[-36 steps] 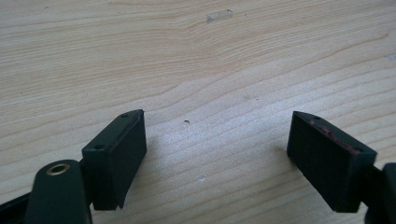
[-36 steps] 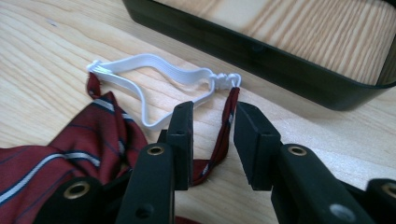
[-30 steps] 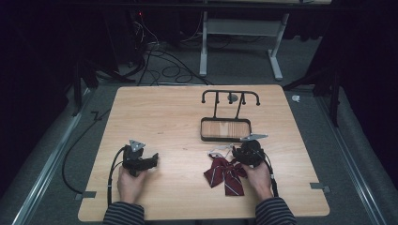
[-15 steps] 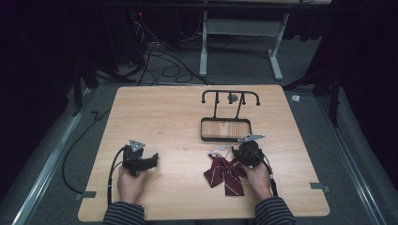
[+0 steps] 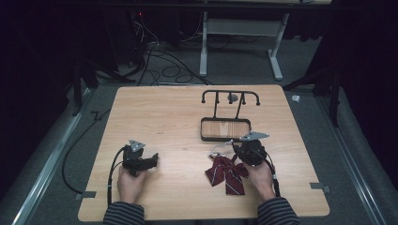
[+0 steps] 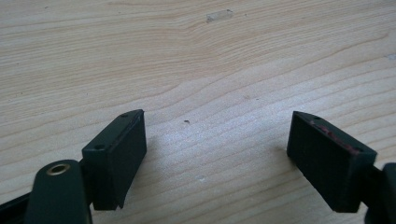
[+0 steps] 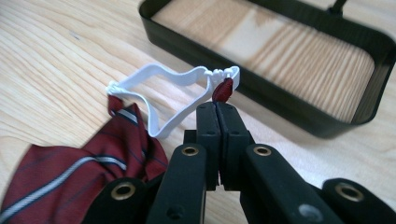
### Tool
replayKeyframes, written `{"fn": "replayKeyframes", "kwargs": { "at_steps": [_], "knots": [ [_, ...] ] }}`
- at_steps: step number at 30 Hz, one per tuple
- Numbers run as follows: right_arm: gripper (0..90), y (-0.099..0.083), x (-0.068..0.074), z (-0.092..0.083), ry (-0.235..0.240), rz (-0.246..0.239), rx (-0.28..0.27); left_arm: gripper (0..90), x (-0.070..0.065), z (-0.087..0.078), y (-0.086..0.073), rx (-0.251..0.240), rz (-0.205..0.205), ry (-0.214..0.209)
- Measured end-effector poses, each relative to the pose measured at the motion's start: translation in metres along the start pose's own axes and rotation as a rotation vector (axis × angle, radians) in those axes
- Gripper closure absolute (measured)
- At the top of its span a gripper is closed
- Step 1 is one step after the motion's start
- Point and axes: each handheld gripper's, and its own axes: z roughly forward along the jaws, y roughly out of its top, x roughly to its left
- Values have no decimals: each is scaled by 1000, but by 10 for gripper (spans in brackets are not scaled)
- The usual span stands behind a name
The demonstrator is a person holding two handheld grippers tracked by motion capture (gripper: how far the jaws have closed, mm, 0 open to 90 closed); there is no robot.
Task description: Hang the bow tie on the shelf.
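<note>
Dim room, grey carpeted floor [image 5: 56,140], tangled black cables [image 5: 159,56] behind wooden table [image 5: 155,108], white desk frame [image 5: 239,42] beyond.

Maroon striped bow tie [image 5: 226,171] — flat, white strap [image 7: 164,93] looped

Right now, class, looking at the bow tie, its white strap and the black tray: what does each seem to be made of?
Bow tie: woven fabric, dark red with pale stripes, slight sheen; it folds softly.
White strap: probably elastic band or thin plastic, matte; it holds a springy loop.
Black tray: likely painted metal wall, smooth and thin; its floor looks like wood grain, or the table showing through.
</note>
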Motion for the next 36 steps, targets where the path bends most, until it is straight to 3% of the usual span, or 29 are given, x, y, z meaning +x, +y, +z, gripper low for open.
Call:
{"fn": "replayKeyframes", "kwargs": {
  "at_steps": [16,36],
  "knots": [
    [900,28,10,-31,17,-75,-79,203,0,0,0,1,2,-1],
    [900,40,9,-49,22,-73,-130,203,0,0,0,3,3,-4]
  ]
}}
